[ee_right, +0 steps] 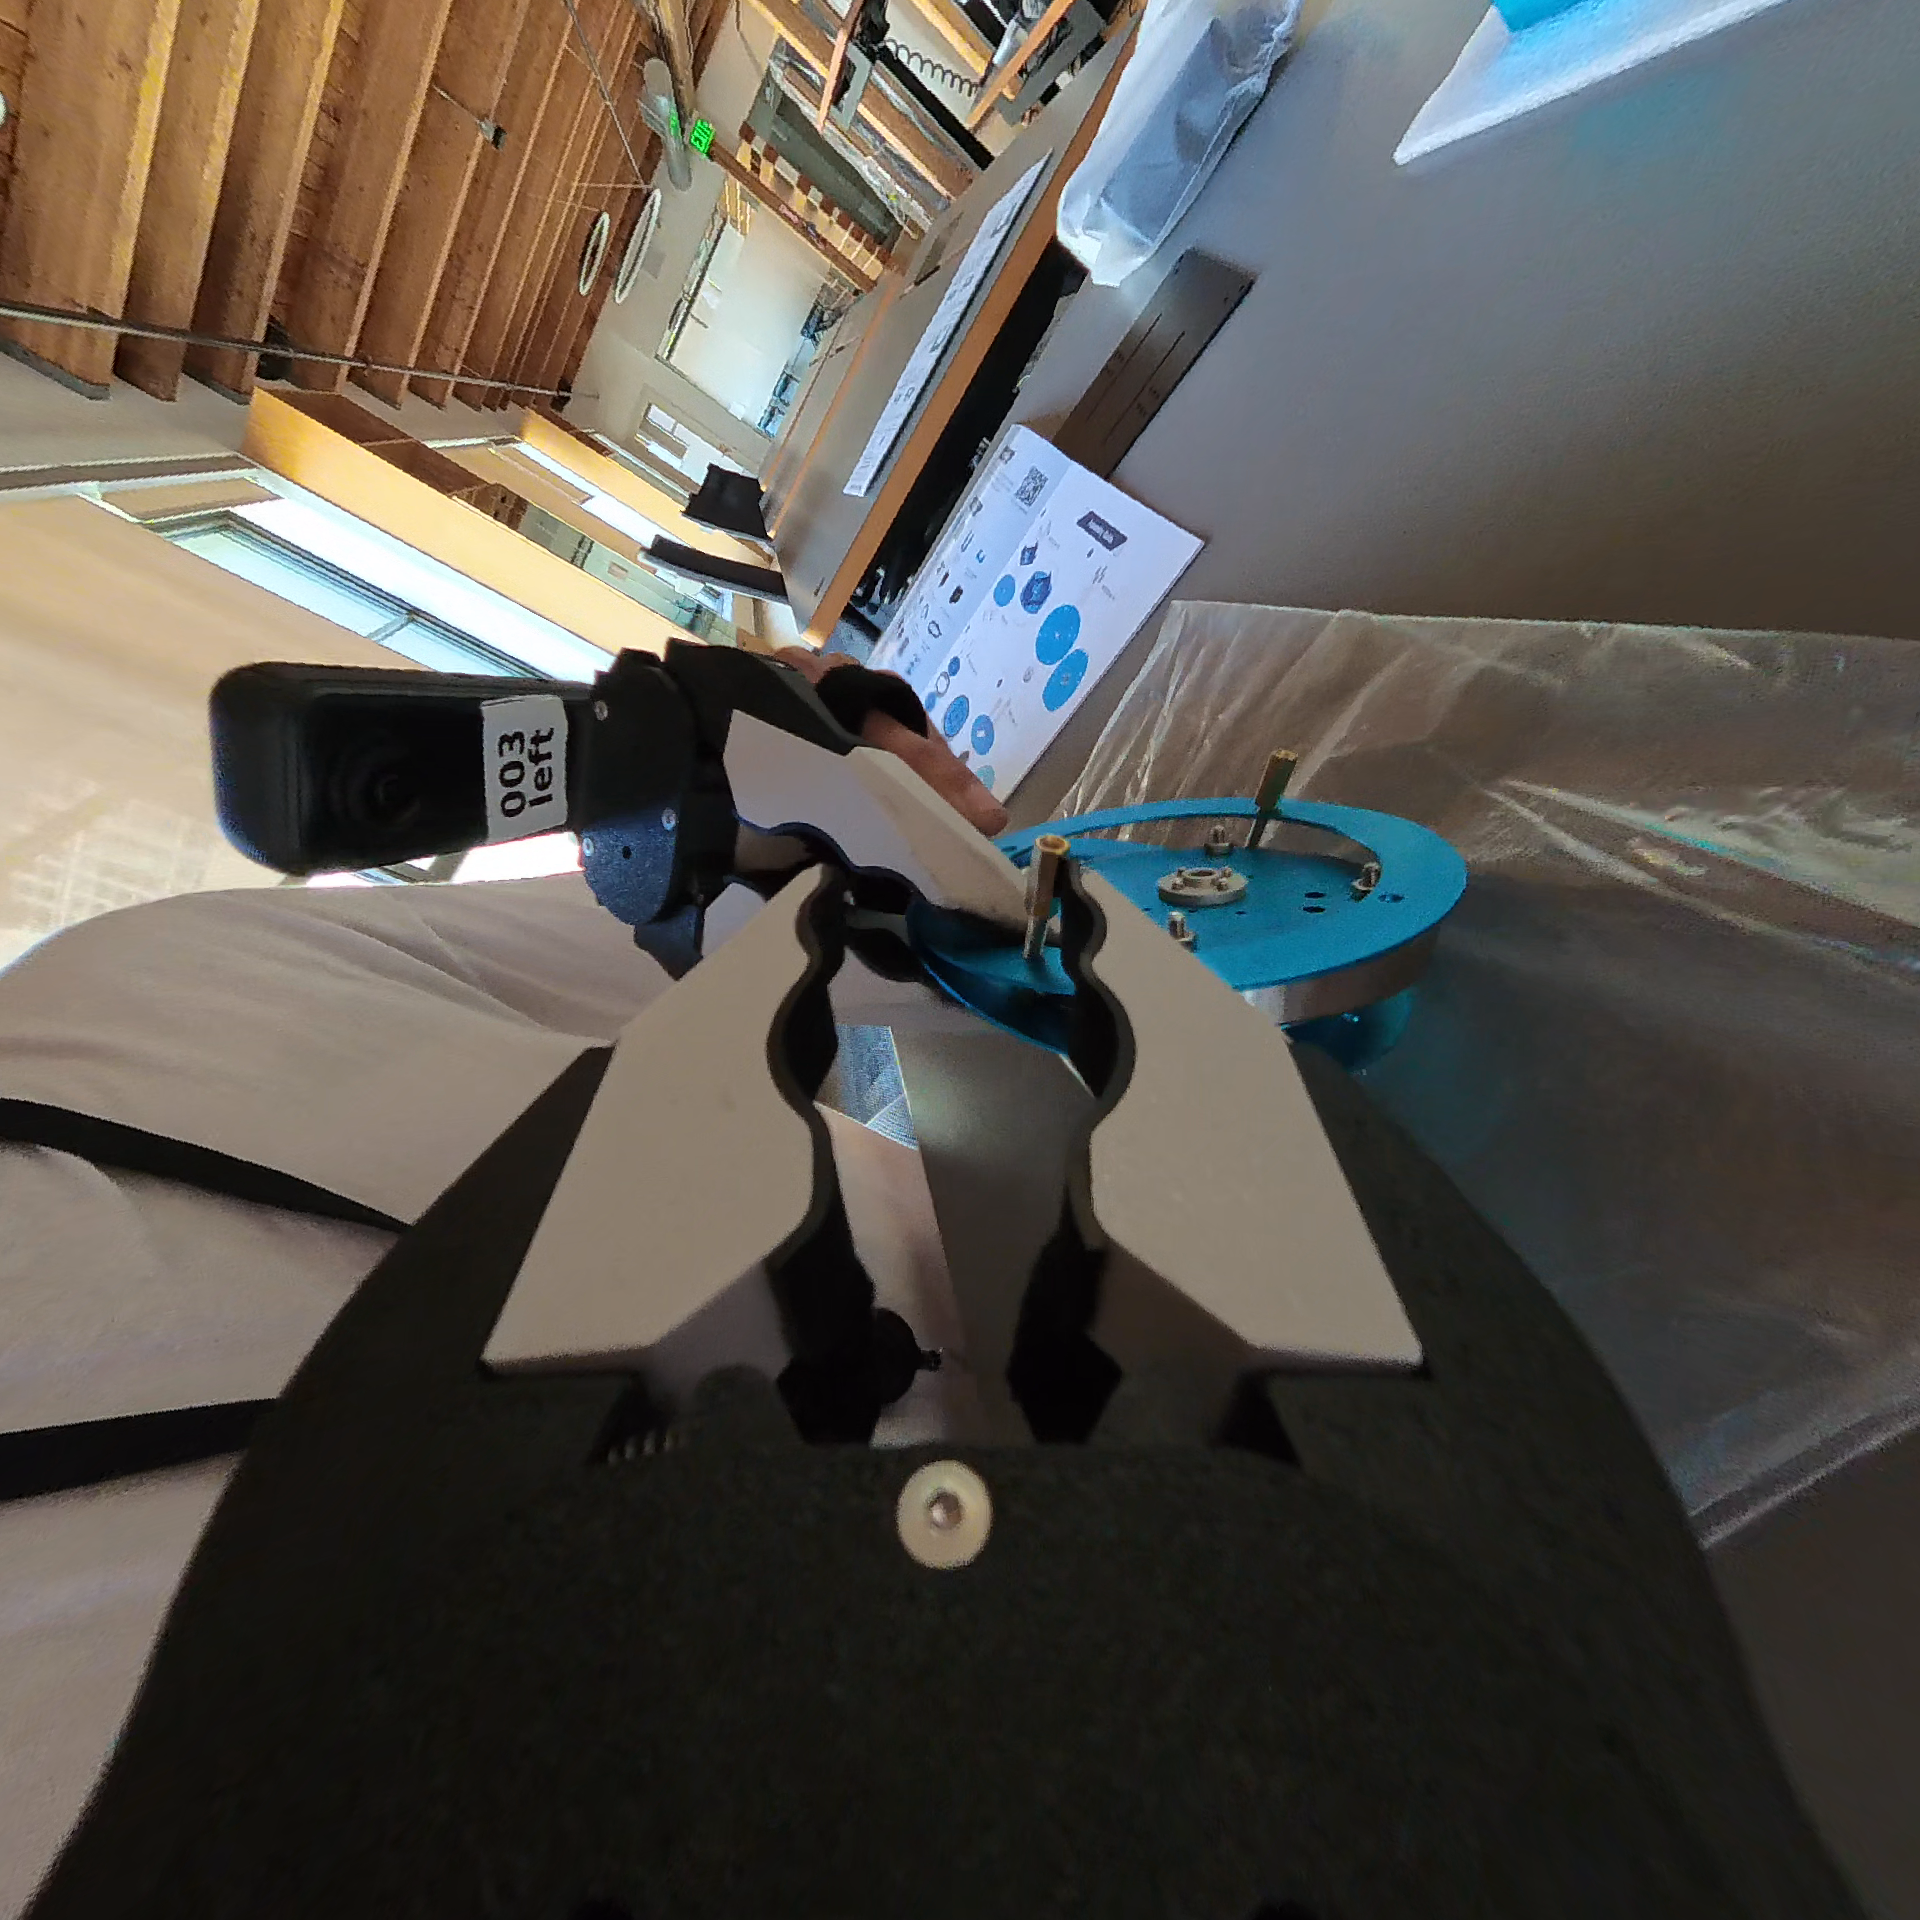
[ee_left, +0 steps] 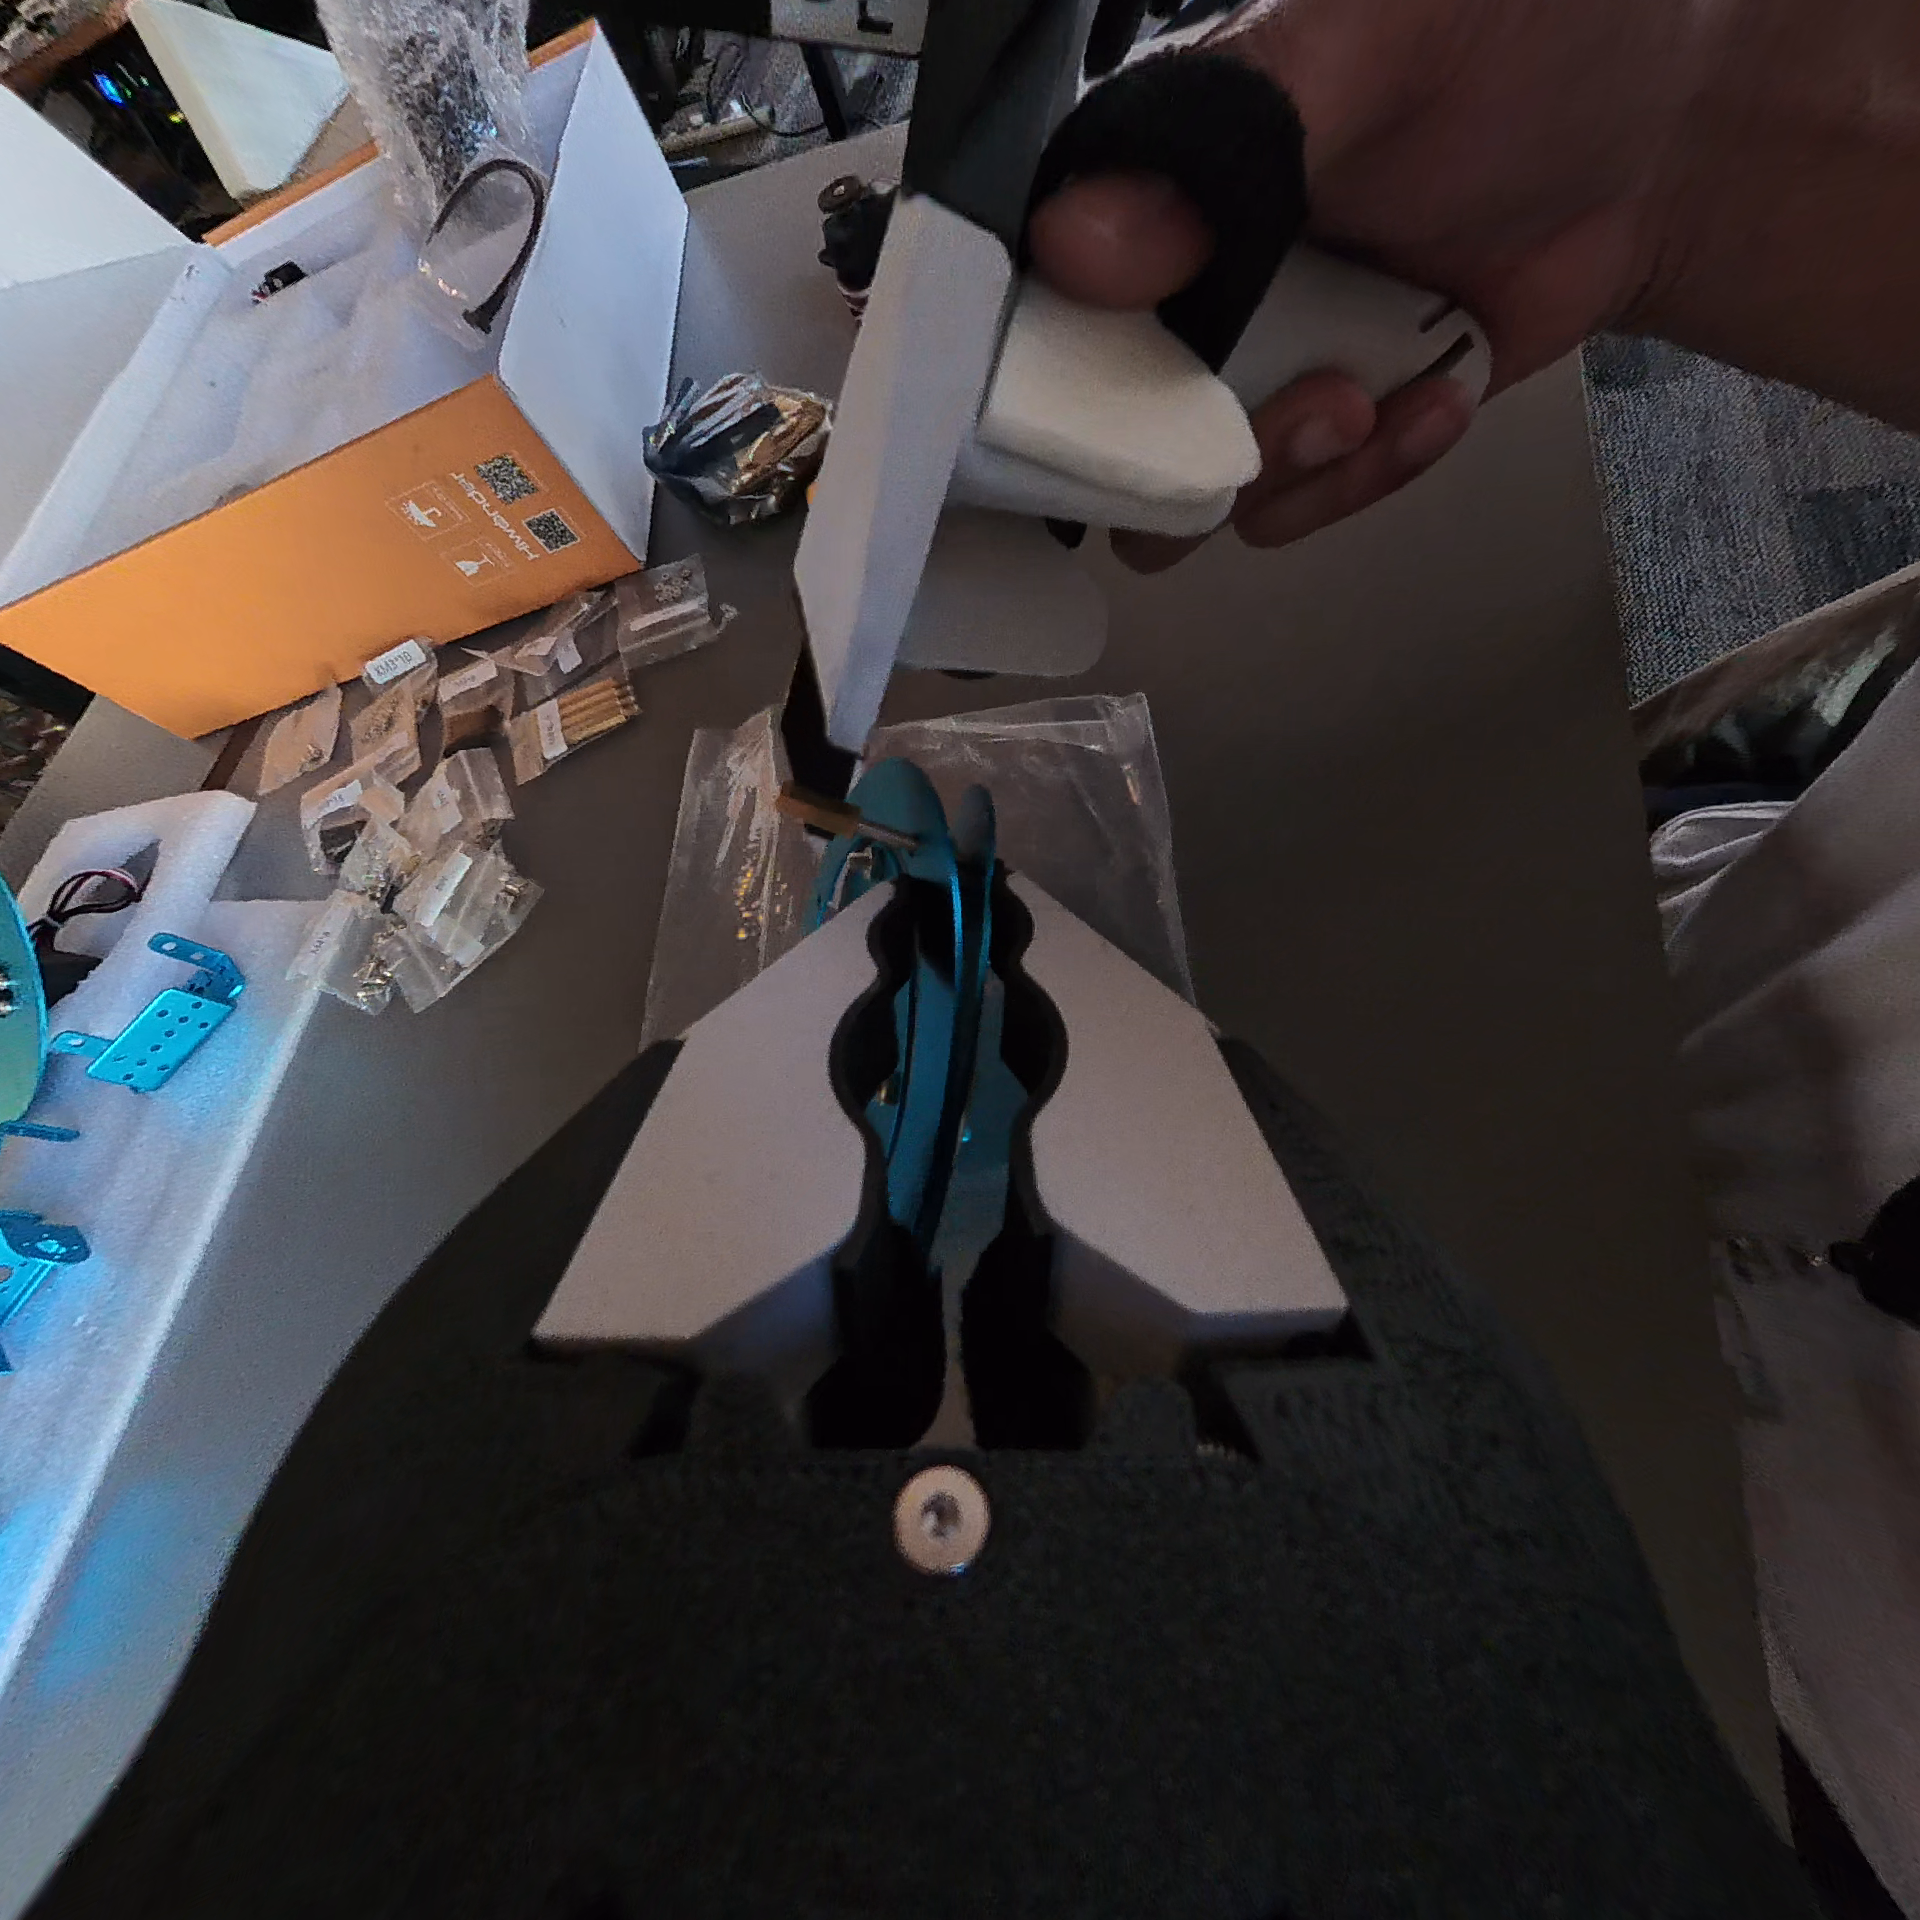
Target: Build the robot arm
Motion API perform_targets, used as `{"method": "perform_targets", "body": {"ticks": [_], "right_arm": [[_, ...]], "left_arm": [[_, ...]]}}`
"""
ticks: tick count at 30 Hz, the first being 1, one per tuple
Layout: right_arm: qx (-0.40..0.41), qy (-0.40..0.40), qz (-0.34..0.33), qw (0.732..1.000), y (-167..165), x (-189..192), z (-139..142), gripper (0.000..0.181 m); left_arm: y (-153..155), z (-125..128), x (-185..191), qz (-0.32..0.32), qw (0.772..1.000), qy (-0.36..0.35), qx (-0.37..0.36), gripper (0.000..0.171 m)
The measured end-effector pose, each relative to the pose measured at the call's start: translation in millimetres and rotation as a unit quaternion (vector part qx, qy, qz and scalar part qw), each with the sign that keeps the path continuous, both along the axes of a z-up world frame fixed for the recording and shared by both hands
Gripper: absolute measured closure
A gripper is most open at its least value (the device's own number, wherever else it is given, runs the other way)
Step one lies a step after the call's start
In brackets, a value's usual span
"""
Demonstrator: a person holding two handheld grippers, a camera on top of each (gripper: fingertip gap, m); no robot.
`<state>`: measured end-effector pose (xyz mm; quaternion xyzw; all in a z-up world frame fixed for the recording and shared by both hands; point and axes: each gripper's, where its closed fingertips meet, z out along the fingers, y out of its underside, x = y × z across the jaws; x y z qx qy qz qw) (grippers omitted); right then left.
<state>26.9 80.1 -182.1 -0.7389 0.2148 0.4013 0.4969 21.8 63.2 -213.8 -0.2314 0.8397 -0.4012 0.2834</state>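
We saw the left gripper [ee_left: 945, 894] clamped on the blue plate [ee_left: 925, 1039], which it held edge-on, the rim running from 12 to 6 o'clock between its fingers. A brass post [ee_left: 821, 816] stuck out sideways from the plate's far end, toward 9 o'clock. The right gripper [ee_left: 847, 732] came in from 1 o'clock in a hand [ee_left: 1558, 187], and its tip sat right at that post.

From the right wrist view, the post stood with its long axis near 12 to 6 o'clock, inside the gap of the right gripper. Those fingers were apart. The post lay just beside the inner face of the finger on the 3 o'clock side, with clear space toward the other finger. We could not tell whether that finger touched it.

The rest of the plate spread away toward 2 o'clock, with a second brass post [ee_right: 1273, 795] near its far rim. The right gripper was plainly the nearer one to the first post.

A clear plastic bag [ee_right: 1558, 779] lay on the table [ee_left: 1351, 831] under the plate. At 10 o'clock of the left gripper were small parts bags [ee_left: 436, 831] and an orange box [ee_left: 312, 561].
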Motion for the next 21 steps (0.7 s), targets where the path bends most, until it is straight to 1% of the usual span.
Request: {"method": "perform_targets", "body": {"ticks": [5,6,7,8,9,10,11,12,14,15,17,20,21], "right_arm": [[0.006,0.007,0.001,1.000,-11,-8,-1,0.143],[0.008,0.006,0.000,1.000,-13,-9,-1,0.146],[0.017,0.002,0.003,1.000,-16,-10,0,0.156],[0.034,-0.007,0.008,0.999,-20,-11,4,0.160],[0.041,-0.030,0.012,0.999,-24,-11,5,0.159],[0.038,-0.079,0.017,0.996,-29,-10,-1,0.157],[0.037,-0.152,0.021,0.987,-32,-8,-9,0.153],[0.036,-0.229,0.018,0.973,-34,-3,-18,0.146],[0.048,-0.363,0.024,0.930,-31,3,-27,0.139],[0.069,-0.409,0.037,0.909,-26,1,-26,0.137],[0.110,-0.469,0.056,0.875,-10,1,-20,0.132],[0.137,-0.506,0.058,0.850,20,16,-16,0.130],[0.152,-0.501,0.073,0.849,29,18,-18,0.131]], "left_arm": [[-8,0,-9,-0.002,1.000,-0.012,-0.001,0.158],[-8,0,-11,-0.005,1.000,-0.022,0.003,0.159],[-7,1,-13,-0.010,0.999,-0.038,0.012,0.159],[-5,1,-15,-0.010,0.998,-0.052,0.016,0.159],[-3,1,-17,-0.006,0.998,-0.057,0.010,0.159],[-1,1,-19,-0.002,0.998,-0.058,-0.001,0.159],[2,3,-19,0.006,0.998,-0.056,-0.016,0.159],[6,5,-19,0.013,0.998,-0.054,-0.029,0.159],[16,10,-17,0.020,0.997,-0.050,-0.054,0.159],[23,12,-15,0.021,0.996,-0.043,-0.074,0.159],[34,16,-14,0.013,0.992,-0.012,-0.126,0.159],[55,19,-10,0.006,0.979,0.033,-0.199,0.159],[60,20,-11,-0.008,0.975,0.050,-0.217,0.159]]}}
